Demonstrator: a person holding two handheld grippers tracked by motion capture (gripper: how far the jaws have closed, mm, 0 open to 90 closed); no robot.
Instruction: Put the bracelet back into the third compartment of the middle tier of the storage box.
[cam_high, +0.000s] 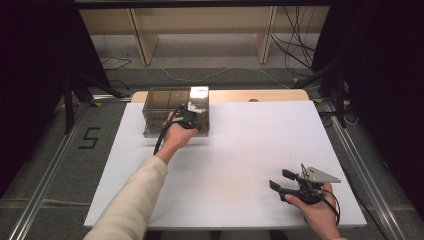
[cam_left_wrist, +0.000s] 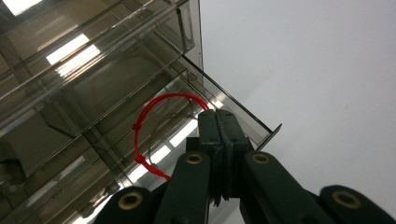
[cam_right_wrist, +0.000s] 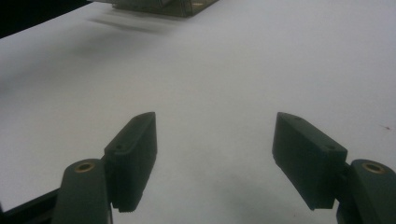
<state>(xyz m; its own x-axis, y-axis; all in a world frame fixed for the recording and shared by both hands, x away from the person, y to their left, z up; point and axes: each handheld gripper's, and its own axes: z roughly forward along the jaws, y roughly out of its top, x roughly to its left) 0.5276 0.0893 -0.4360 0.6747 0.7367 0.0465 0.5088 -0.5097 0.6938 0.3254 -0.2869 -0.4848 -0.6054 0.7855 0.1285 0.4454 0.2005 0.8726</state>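
We see a drawer box (cam_left_wrist: 93, 70) of smoky clear plastic, glossy and smooth. The red cord (cam_left_wrist: 154, 116) inside looks like thin knotted string. The worktop (cam_high: 235, 150) is matt white, and the fingers (cam_right_wrist: 135, 154) are matt black plastic.

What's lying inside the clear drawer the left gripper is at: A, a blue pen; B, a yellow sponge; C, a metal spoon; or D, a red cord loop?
D: the left gripper view shows a red cord loop with knots inside the smoky clear drawer, just beyond the shut left gripper.
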